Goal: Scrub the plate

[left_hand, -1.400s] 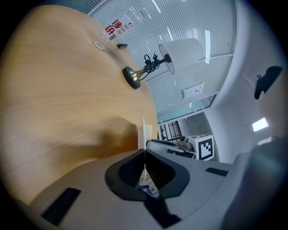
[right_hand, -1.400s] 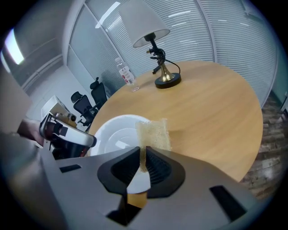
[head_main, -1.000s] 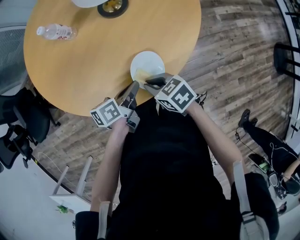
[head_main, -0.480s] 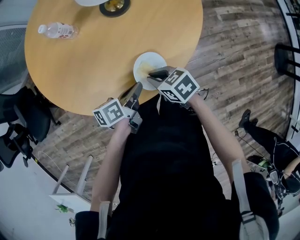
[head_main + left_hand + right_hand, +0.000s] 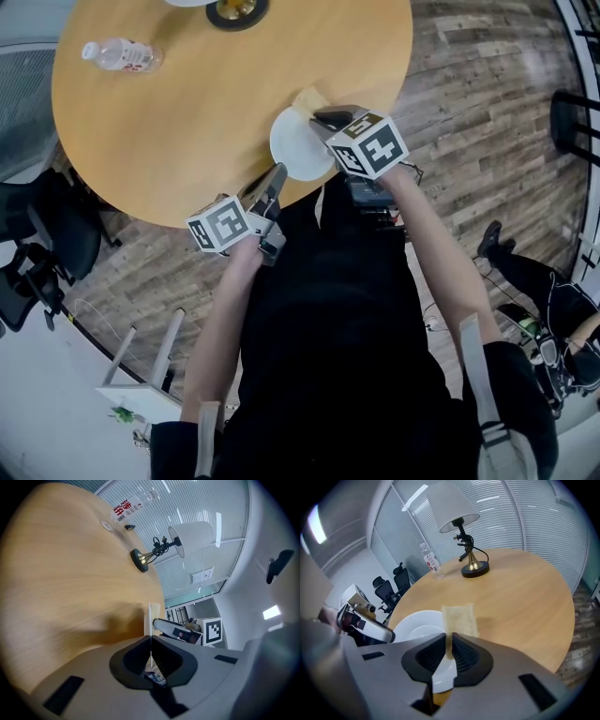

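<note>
The left gripper (image 5: 150, 638) has its jaws closed on the near-left rim of the plate (image 5: 417, 629). In the left gripper view the rim shows edge-on as a thin white line pinched between the black pads. The right gripper (image 5: 448, 635) has its jaws clamped on one end of a flat, pale yellow sponge (image 5: 460, 615). The pads stand only as far apart as the sponge is thick.

The held end of the sponge sits over the right side of the plate. Its free end reaches past the plate's far rim and shows against the bare wood. No view shows clearly whether the sponge presses on the plate's surface or hangs just above it.

The plate is white, shallow and round. It lies at the near edge of the round wooden table (image 5: 187, 112), right in front of the person, between the two grippers. In the head view the left gripper comes in from the near left and points up towards the plate. The right gripper stands over the plate's right side, its marker cube facing the camera.

Farther off on the table, a clear water bottle (image 5: 120, 54) with a red label lies on its side at the far left. A desk lamp (image 5: 474, 567) with a white shade stands at the far side on a dark round base. Dark office chairs (image 5: 389, 590) stand beyond the table on the left. Grey-brown plank floor (image 5: 487, 94) surrounds the table.
</note>
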### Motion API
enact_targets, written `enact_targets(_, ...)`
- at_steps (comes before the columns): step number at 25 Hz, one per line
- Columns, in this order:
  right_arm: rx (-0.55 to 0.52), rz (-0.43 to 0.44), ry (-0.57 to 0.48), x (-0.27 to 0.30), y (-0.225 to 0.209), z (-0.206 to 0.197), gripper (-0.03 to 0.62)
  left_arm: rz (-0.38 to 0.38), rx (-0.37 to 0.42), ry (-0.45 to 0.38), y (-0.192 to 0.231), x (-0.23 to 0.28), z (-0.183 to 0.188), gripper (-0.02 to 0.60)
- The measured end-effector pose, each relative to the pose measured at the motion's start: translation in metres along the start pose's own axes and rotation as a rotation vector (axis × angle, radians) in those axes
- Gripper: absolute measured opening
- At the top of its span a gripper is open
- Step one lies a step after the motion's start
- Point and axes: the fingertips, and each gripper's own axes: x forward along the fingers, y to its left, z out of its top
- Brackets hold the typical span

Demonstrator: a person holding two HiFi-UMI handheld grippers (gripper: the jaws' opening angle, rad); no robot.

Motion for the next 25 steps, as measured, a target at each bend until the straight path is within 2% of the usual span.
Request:
enact_targets(3, -0.014, 0.007, 0.013, 0.001, 0.006, -0.003, 0.037, -0.002, 0.002, -0.003, 0.001, 0.000, 0.003, 0.020)
enact_targets(9, -0.034, 0.069, 0.047, 0.001, 0.048, -0.023, 0.037, 0.000, -0.015, 0.004, 0.002, 0.001, 0.002, 0.020)
enact_targets(17, -0.010, 0.157, 0.056, -0.016, 0.096, -0.052, 0.037, -0.005, -0.028, 0.012, -0.001, 0.003, 0.002, 0.020)
enact_targets(21, -0.001, 0.163, 0.066, -0.015, 0.093, -0.056, 0.037, -0.002, -0.024, 0.017, 0.000, 0.002, 0.001, 0.019)
enact_targets(25, 0.002, 0.141, 0.099, -0.010, 0.068, -0.059, 0.037, 0.023, 0.004, 0.017, 0.005, 0.001, 0.003, 0.019)
